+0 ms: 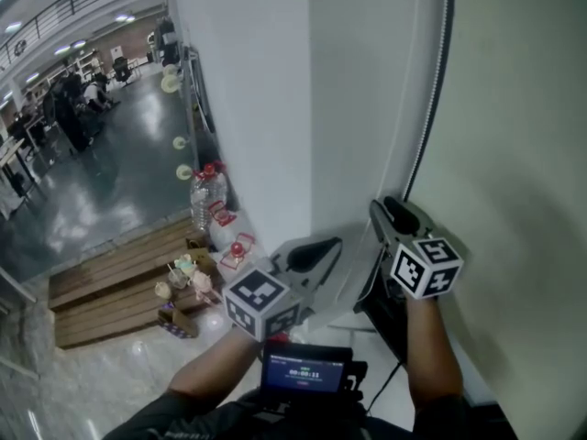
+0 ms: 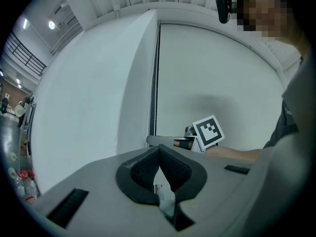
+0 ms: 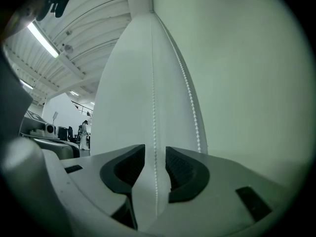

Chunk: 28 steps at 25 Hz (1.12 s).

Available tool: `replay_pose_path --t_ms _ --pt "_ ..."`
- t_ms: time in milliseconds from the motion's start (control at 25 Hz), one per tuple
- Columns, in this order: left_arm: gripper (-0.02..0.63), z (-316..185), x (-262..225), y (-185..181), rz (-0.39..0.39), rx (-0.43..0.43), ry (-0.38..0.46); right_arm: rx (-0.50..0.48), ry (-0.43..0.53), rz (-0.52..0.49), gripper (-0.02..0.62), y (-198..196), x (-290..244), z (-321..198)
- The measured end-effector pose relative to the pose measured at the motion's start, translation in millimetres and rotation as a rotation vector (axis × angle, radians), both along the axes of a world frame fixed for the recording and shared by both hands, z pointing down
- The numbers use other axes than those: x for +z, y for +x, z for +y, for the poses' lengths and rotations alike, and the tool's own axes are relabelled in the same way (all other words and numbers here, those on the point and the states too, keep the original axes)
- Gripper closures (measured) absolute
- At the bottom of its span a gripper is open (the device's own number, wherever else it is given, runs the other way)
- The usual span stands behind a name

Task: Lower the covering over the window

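The covering (image 1: 514, 108), a pale roller blind, fills the window at the right of the head view, with a dark side rail (image 1: 438, 81) along its left edge. Its bottom edge is out of view, so how far down it hangs cannot be told. The bead chain (image 3: 154, 107) hangs in 2 strands in front of the white wall pier (image 1: 348, 108), just left of that rail.

The right gripper (image 3: 155, 169) has its tongs wide, and 1 strand runs straight up between the pads (image 3: 183, 169), touching neither. The left gripper (image 2: 159, 167) has its tongs pressed together. Whether a bit of chain is pinched low in them cannot be made out.

The step in hand looks like taking a grip on the chain. To do it well, centre the strand on the ribbed pads and close firmly so the beads cannot slip. Then pull straight down along the pier, not outward. Which of the 2 strands is taken matters: the wrong 1 would likely raise the blind.
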<state>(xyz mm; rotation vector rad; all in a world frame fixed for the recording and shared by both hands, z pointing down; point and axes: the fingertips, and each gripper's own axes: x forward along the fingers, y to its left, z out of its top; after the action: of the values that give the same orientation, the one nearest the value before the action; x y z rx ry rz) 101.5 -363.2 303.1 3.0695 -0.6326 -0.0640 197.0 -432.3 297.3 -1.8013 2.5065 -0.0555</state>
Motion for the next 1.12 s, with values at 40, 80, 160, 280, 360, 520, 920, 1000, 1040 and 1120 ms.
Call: replay_pose_path --t_ms 40,80,160,280,360,520,920,1000,1040,1120 --pt "0.617 -2.0 0.4 -1.7 0.004 -0.003 0.0 -0.007 -0.002 0.003 0.445 -2.6 2.4 -4.6" --pt "0.617 -4.6 1.5 -3.7 0.01 -0.008 0.002 -0.019 -0.002 0.006 0.446 -5.8 5.2 -9.4" --pt "0.617 -9.9 4.6 -7.1 0.02 -0.022 0.003 -0.044 0.003 0.006 0.454 -11.0 10.0 -15.9" --pt "0.617 -9.2 6.5 -9.4 0.02 -0.029 -0.002 -0.049 0.007 -0.006 0.539 -9.1 9.8 -12.1" --pt "0.617 -7.4 8.2 -9.6 0.013 -0.021 -0.002 -0.05 0.006 -0.006 0.58 -8.0 7.0 -8.8" --pt "0.617 -8.2 8.7 -7.1 0.003 -0.018 -0.013 -0.08 0.006 -0.013 0.58 -10.1 -0.7 -0.5" --pt "0.617 19.6 -11.7 13.8 0.068 0.027 -0.015 -0.175 0.007 -0.048 0.581 -11.9 1.4 68.6" --pt "0.617 25.9 -11.8 18.5 0.072 0.038 -0.018 -0.185 0.004 -0.044 0.583 -12.0 2.3 83.1" --pt "0.617 28.2 -12.7 21.7 0.075 0.043 -0.016 -0.187 0.0 -0.044 0.583 -11.1 2.7 89.5" --pt "0.617 32.3 -17.9 29.9 0.087 0.054 -0.003 -0.188 -0.005 -0.042 0.583 -7.6 2.0 100.5"
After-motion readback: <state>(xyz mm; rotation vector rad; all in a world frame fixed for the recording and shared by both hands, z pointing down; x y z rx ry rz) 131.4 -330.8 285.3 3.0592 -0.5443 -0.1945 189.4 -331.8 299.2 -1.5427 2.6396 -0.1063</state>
